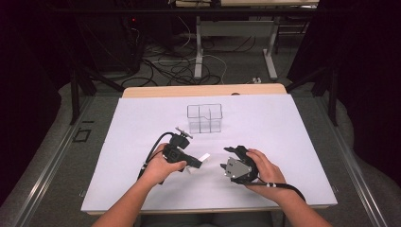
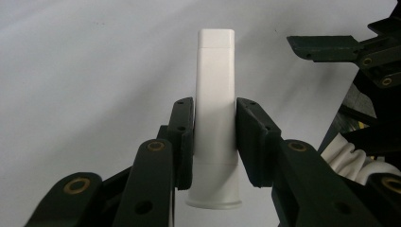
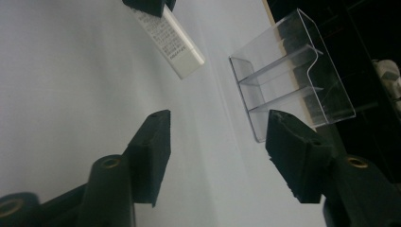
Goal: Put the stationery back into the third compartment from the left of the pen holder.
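A white squeeze tube (image 2: pixel 215 94) sits between the jaws of my left gripper (image 2: pixel 215 137), which is shut on its middle; the cap end points back toward the camera. In the high view my left gripper (image 1: pixel 195 161) holds the tube (image 1: pixel 204 156) just above the white table sheet, pointing right. My right gripper (image 1: pixel 228 161) is a short way to the right, facing the tube. My right gripper (image 3: pixel 217 151) stands open with nothing between its jaws. The tube's flat end (image 3: pixel 172 45) with small print shows beyond it.
A clear plastic organizer with compartments (image 1: pixel 204 117) stands on the white sheet (image 1: pixel 283 137) behind both grippers; it also shows as the clear organizer (image 3: pixel 293 80) in the right gripper view. Beyond the table's far edge lie cables and table legs (image 1: pixel 198 52).
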